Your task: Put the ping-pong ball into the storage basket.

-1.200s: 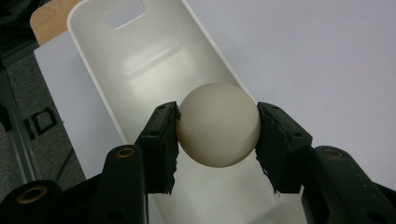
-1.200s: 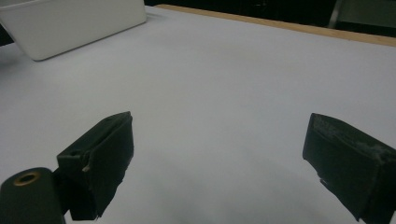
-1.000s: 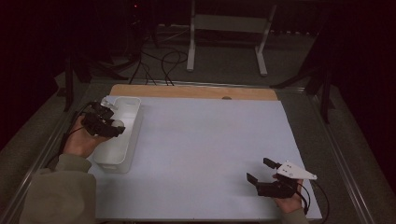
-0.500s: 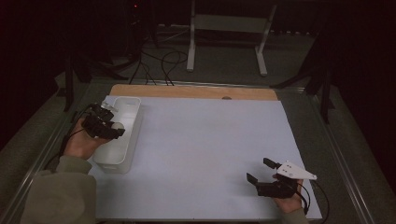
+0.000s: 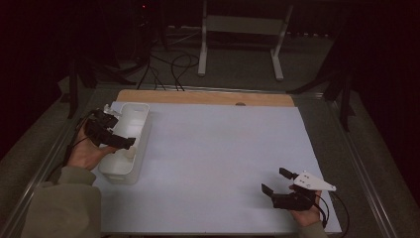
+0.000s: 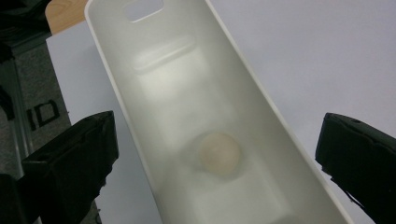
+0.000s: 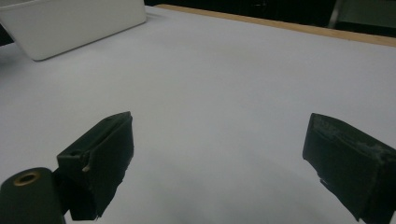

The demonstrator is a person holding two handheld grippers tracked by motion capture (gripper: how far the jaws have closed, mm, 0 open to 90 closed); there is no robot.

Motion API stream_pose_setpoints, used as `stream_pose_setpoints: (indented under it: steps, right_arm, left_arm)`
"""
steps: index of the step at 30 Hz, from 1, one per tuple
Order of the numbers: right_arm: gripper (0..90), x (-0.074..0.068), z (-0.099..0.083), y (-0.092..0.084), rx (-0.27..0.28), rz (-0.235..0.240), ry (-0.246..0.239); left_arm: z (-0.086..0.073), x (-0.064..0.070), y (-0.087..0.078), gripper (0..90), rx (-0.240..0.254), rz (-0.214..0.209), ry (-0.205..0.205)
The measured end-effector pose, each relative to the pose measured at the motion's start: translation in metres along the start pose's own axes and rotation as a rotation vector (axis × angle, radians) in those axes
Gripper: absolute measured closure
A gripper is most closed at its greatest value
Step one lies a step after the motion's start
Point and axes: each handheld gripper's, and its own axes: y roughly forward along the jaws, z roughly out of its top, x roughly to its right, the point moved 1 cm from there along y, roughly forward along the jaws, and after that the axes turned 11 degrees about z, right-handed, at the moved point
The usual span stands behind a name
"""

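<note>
Hovering over white bin with pale ball inside, left tongs just sprung apart; right tongs apart above bench.

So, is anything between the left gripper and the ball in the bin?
Nothing visible. The left gripper hangs over the white bin, jaws just opened wide, and the pale ball lies on the bin floor below them, uncovered.

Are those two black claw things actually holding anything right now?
No. The left gripper hangs open over the white bin, its jaws just opened, a small pale ball lying loose inside. The right gripper is open over bare table.
</note>
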Motion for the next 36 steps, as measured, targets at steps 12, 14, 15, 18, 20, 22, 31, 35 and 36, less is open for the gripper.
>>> stream_pose_setpoints:
  steps: [12,14,15,18,20,22,31,35,36]
  right_arm:
    - [8.0,0.000,0.000,0.000,0.000,-0.001,0.001]
    - [8.0,0.000,0.000,0.000,0.000,-0.001,0.001]
    - [8.0,0.000,0.000,0.000,0.000,0.000,0.000]
    - [8.0,0.000,0.000,0.000,0.000,-0.001,0.000]
    - [8.0,0.000,0.000,0.000,0.001,-0.001,0.000]
    - [8.0,0.000,0.000,0.000,0.000,0.000,-0.001]
    - [8.0,0.000,0.000,0.000,0.001,-0.002,0.000]
    - [8.0,0.000,0.000,0.000,0.001,-0.001,0.000]
    - [8.0,0.000,0.000,0.000,0.001,-0.001,0.001]
  left_arm:
    - [-0.001,0.000,-0.002,0.0,0.050,-0.017,-0.002]
    - [-0.001,0.001,-0.002,0.0,0.055,-0.019,0.005]
    - [-0.001,0.002,-0.002,0.0,0.059,-0.023,0.009]
    - [-0.001,0.004,-0.002,0.0,0.075,-0.029,0.011]
    - [-0.002,0.006,-0.001,0.0,0.088,-0.037,0.013]
    - [-0.003,0.007,-0.001,0.0,0.098,-0.040,0.015]
    - [-0.006,0.012,0.000,0.0,0.139,-0.063,0.020]
    - [-0.010,0.014,0.001,0.0,0.161,-0.072,0.007]
    - [-0.011,0.015,0.001,0.0,0.170,-0.074,0.000]
